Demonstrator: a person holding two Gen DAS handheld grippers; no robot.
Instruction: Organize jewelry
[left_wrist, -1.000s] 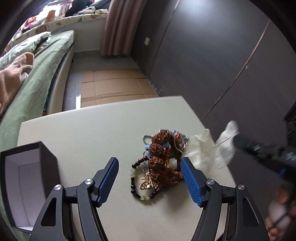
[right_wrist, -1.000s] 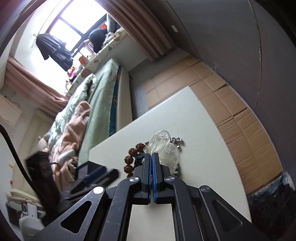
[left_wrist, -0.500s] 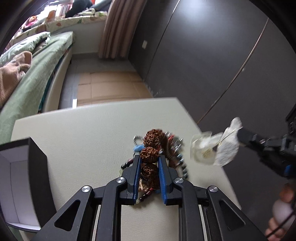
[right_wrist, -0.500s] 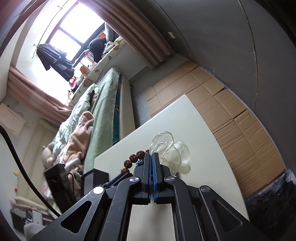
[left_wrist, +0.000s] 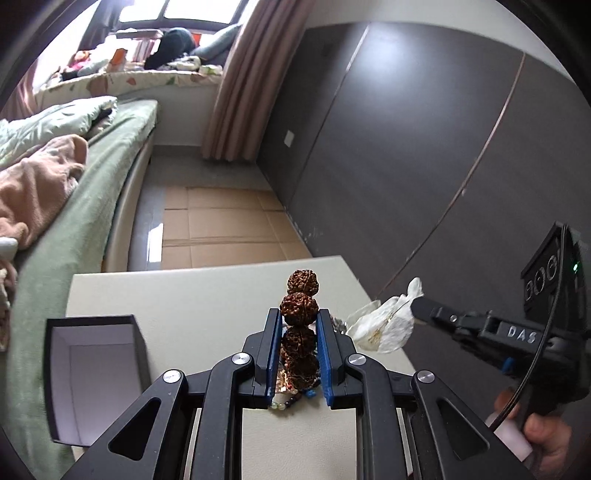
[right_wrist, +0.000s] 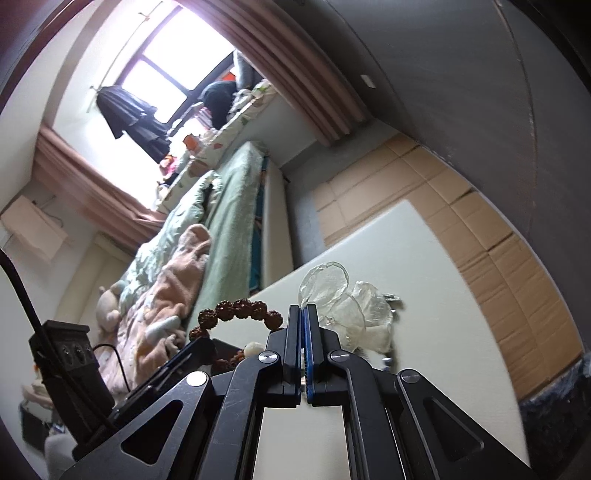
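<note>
My left gripper (left_wrist: 298, 314) is shut on a bracelet of large brown knobbly beads (left_wrist: 299, 306) and holds it lifted above the white table (left_wrist: 177, 295); the bracelet also shows in the right wrist view (right_wrist: 236, 310). Other beaded jewelry (left_wrist: 291, 398) lies under the left fingers. My right gripper (right_wrist: 303, 308) is shut on a small clear plastic bag (right_wrist: 340, 299), seen to the right in the left wrist view (left_wrist: 384, 325). An open black jewelry box (left_wrist: 92, 376) with a white lining stands at the table's left.
A bed (left_wrist: 74, 177) with green bedding and a pink blanket runs along the left. Cardboard sheets (left_wrist: 221, 229) cover the floor beyond the table. A dark wall (left_wrist: 406, 147) stands to the right.
My left gripper closed on the brown bead bracelet and lifted it off the jewelry pile. My right gripper rose with the clear bag and stayed shut.
</note>
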